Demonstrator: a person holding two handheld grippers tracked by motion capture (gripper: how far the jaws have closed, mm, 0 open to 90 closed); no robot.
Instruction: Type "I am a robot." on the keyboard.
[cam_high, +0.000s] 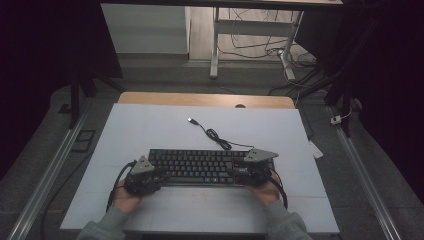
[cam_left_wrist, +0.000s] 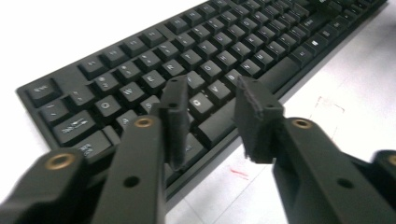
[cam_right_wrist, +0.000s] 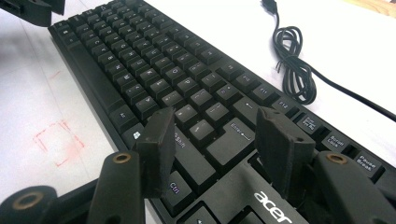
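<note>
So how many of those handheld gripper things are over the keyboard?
2. The left gripper is at the keyboard's left end, the right gripper at its right end, each held in one hand.

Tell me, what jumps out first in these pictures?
A long black plastic keyboard lies across the near middle of the white table. At each end a hand-held claw hovers over its keys: the left claw by the letter keys, the right claw by Enter, neither gripping anything. Behind it, the keyboard's coiled black cable trails away.

Black claws (cam_left_wrist: 212, 119), brass screws, grey sleeves (cam_high: 107, 225)
</note>
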